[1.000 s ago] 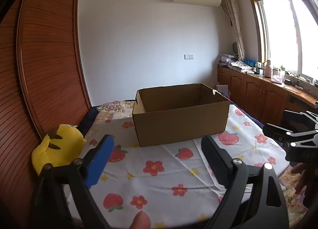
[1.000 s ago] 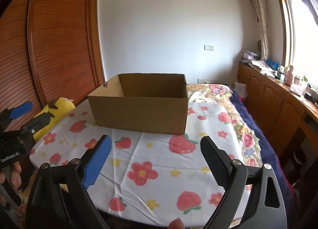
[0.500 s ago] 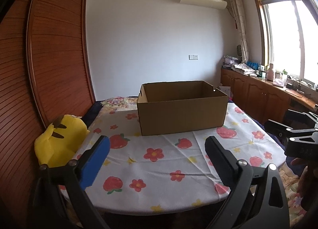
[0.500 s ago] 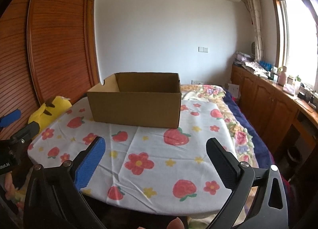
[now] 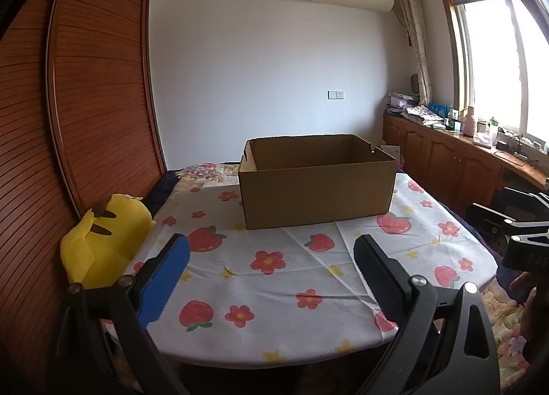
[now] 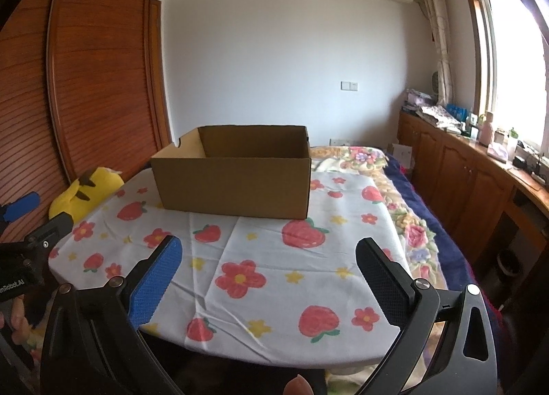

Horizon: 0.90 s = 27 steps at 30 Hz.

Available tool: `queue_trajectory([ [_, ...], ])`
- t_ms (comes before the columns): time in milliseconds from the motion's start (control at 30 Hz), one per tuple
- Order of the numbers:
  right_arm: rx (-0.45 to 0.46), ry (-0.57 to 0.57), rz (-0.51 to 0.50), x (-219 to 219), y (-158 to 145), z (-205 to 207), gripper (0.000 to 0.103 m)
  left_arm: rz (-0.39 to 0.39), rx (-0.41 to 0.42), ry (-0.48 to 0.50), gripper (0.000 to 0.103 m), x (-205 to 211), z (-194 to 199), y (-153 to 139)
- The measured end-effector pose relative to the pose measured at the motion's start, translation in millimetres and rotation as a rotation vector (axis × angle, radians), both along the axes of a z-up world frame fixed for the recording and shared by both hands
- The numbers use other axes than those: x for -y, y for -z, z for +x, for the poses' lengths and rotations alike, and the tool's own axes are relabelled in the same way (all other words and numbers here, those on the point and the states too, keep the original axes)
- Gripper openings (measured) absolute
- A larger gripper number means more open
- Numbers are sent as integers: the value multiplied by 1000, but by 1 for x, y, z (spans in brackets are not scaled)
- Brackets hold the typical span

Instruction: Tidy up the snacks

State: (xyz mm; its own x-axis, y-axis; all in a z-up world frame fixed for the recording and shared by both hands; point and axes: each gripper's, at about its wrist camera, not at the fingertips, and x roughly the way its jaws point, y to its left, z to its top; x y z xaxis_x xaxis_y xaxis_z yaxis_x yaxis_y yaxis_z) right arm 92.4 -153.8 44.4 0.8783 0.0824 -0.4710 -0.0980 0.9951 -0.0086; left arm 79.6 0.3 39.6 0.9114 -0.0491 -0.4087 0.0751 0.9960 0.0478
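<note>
- Box (image 5: pixel 315 186): open cardboard, upright on the table (image 5: pixel 274 278) toward its far side; inside floor hidden from both views (contents cannot be told).
- Snacks: none in view; risk of hunting blind or reaching for the wrong thing.
- Cloth (image 6: pixel 267 258): loose, creased, strawberry print; a low jaw could snag it and drag the box.
- Left gripper (image 5: pixel 271 254): jaws apart, nothing between them.
- Right gripper (image 6: pixel 267 258): jaws wide apart, empty.
- Yellow plush toy (image 5: pixel 103 240): beside the table's left edge, easily knocked by a swing.
</note>
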Motion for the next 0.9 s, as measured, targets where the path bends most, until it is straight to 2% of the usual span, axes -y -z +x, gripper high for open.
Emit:
queue_trajectory([
  [900,12,7,-4,0,-6,-2,103,2,20,1,98,1,-4,-6],
])
